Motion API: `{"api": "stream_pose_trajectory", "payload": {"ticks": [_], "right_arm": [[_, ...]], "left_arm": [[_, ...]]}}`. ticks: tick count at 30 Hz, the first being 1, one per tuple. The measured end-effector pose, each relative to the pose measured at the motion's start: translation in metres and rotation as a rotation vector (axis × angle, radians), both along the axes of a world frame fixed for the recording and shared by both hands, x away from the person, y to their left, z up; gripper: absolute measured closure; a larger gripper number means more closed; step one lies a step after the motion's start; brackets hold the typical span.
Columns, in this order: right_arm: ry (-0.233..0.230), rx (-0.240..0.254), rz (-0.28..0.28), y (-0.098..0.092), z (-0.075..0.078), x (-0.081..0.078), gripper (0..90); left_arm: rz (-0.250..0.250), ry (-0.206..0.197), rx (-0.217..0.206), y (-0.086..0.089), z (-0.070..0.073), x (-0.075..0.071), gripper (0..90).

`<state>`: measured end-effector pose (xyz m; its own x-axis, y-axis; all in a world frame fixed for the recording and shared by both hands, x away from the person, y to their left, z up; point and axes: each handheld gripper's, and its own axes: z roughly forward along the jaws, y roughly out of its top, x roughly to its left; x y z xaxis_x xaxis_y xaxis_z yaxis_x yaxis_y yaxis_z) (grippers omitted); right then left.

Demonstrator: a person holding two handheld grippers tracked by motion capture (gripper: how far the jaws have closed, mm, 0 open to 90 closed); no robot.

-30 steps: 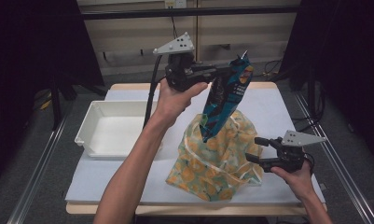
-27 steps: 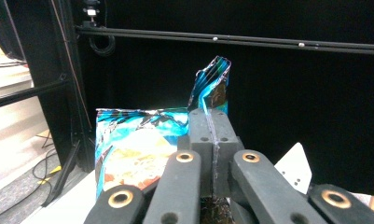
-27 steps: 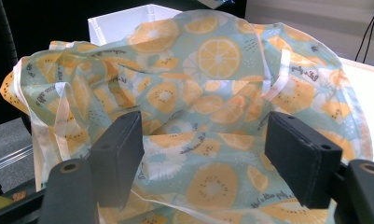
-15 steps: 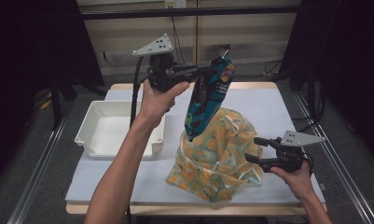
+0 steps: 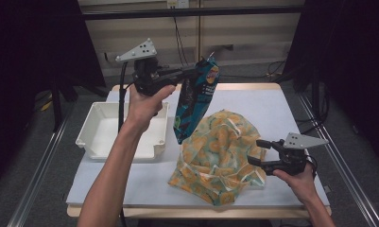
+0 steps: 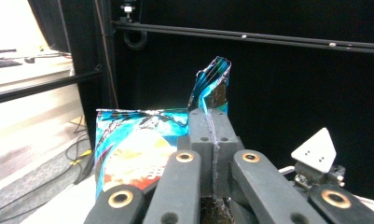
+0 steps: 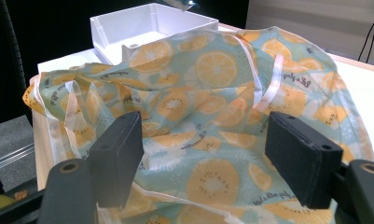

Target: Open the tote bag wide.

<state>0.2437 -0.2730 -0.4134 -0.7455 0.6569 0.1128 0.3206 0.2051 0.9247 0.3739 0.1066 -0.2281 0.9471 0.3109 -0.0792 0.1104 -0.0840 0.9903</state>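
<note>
The worktop (image 5: 291, 109), a pale flat sheet over a wooden board, carries everything, and places here are given from the cloth bag (image 5: 220, 156) that lies crumpled near its middle. That bag is the biggest loose thing: soft thin fabric printed with orange slices on pale green, with white ribbon-like handles, slumped into folds with no clear mouth showing, which suggests it has been emptied or is being emptied. To the left of the bag sits a white plastic tray (image 5: 90, 137), rigid, square-cornered and shallow, probably where the contents are meant to go. Above the bag's upper left edge hangs a snack bag (image 5: 193, 101), a glossy, crinkly blue foil packet, long and narrow, its lower tip just over the cloth. It hangs upright because the left gripper (image 5: 189, 73) is clamped tight on its crimped top seam, the jaws pressed flat together on the foil in the left gripper view, so the packet's own weight pulls it straight. At the bag's right edge the right gripper (image 5: 261, 152) rests low with its jaws spread wide and nothing between them, pointed at the fabric, seemingly ready to steady it.
</note>
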Motion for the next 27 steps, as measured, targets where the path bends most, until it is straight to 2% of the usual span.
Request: {"api": "stream_pose_trajectory", "payload": {"ticks": [2, 3, 7, 16, 27], "right_arm": [[0.005, 0.000, 0.002, 0.000, 0.000, 0.000, 27.3], [0.004, 0.000, 0.001, 0.000, 0.000, 0.000, 27.3], [0.007, -0.001, -0.002, 0.001, -0.001, 0.000, 27.3], [0.010, 0.007, -0.008, 0.000, 0.000, -0.003, 26.6], [0.018, 0.015, -0.007, 0.004, -0.006, -0.011, 25.6]], "left_arm": [[0.009, 0.005, -0.010, 0.003, -0.003, 0.000, 90.0], [0.014, 0.005, -0.001, 0.007, -0.003, 0.000, 90.0], [0.030, 0.011, -0.008, 0.017, -0.008, 0.000, 90.0], [0.082, 0.035, 0.003, 0.038, -0.018, 0.005, 90.0], [0.142, 0.054, -0.005, 0.064, -0.029, 0.006, 90.0]]}}
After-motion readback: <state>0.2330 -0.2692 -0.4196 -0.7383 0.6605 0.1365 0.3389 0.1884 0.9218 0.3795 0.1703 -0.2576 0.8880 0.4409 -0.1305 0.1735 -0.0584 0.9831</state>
